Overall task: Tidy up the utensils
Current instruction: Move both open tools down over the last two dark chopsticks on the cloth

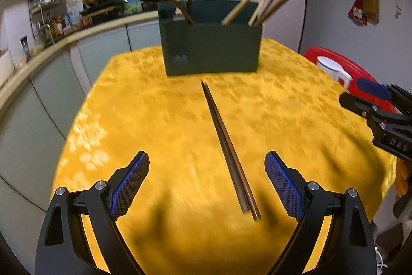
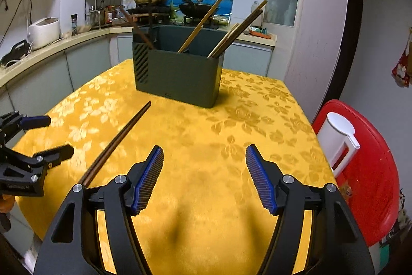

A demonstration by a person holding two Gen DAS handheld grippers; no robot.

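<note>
In the left wrist view, the left tool (image 1: 207,179) hung wide open and empty over the near end of the dark chopsticks (image 1: 226,146), which lay on the yellow tabletop (image 1: 144,115), probably lined up for a pinch, though blur made contact hard to judge. The green holder (image 1: 209,48) stood far behind with other chopsticks upright inside.

In the right wrist view, the right tool (image 2: 204,178) was spread wide, empty, right of the pair, leaving room.

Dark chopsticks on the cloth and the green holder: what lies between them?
Only bare yellow tablecloth. In the right wrist view, the dark chopsticks end short of the green holder, and nothing sits in that gap. Both tongs hang open, away from it.
</note>
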